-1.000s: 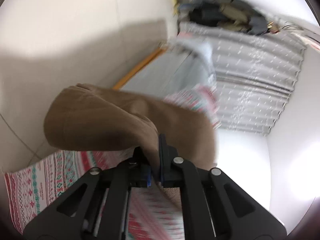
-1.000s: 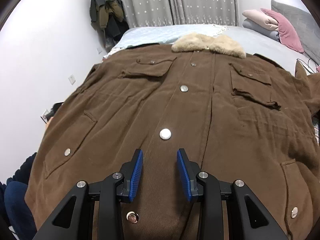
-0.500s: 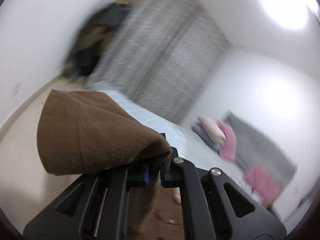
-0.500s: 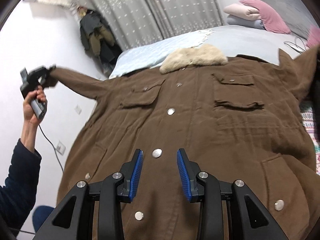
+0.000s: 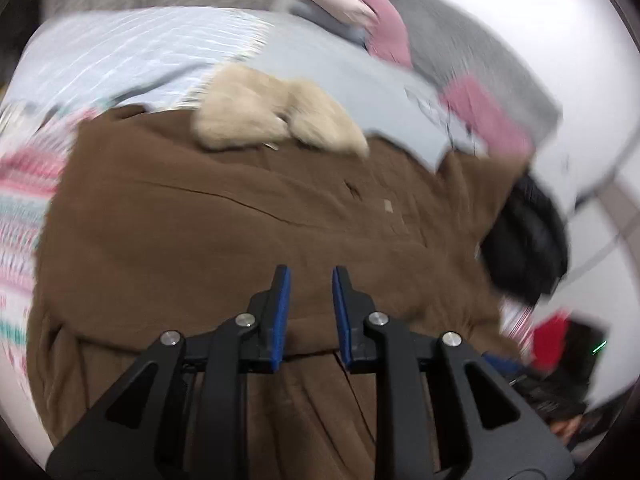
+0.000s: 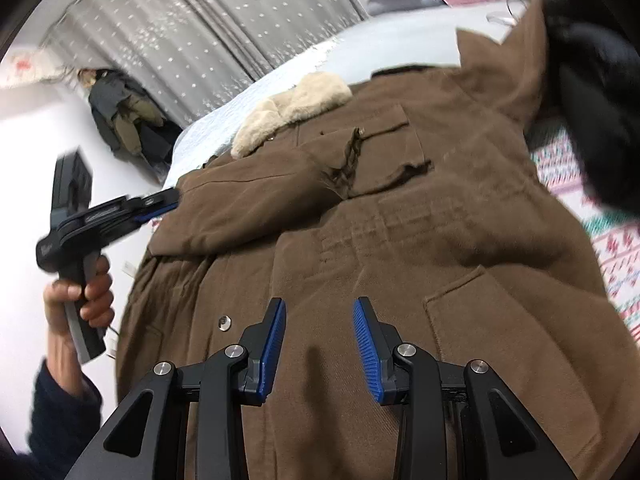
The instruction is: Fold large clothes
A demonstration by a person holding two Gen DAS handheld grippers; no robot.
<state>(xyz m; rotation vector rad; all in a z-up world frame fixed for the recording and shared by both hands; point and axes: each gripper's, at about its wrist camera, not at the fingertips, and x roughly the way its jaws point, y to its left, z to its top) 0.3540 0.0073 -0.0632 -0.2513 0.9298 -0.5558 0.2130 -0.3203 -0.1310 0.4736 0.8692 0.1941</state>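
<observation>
A large brown corduroy coat [image 6: 400, 240] with a cream fur collar [image 6: 292, 108] lies front up on the bed. Its left sleeve [image 6: 240, 208] is folded across the chest. In the left wrist view the coat [image 5: 240, 232] and collar [image 5: 276, 116] fill the middle. My left gripper [image 5: 307, 284] is open and empty just above the folded sleeve; it also shows in the right wrist view [image 6: 160, 206] at the sleeve's edge. My right gripper [image 6: 319, 320] is open and empty over the coat's lower front.
The bed has a light blue sheet [image 5: 120, 48] and a patterned red and white cover [image 6: 600, 232]. Pink and grey pillows [image 5: 400, 36] lie at the head. A black object [image 5: 524, 240] is at the coat's right side. Grey curtains [image 6: 224, 32] and hanging clothes [image 6: 124, 116] stand behind.
My left gripper carried the sleeve over the coat's chest, let it go and opened. The sleeve now lies folded across the front. My right gripper stayed open over the hem.
</observation>
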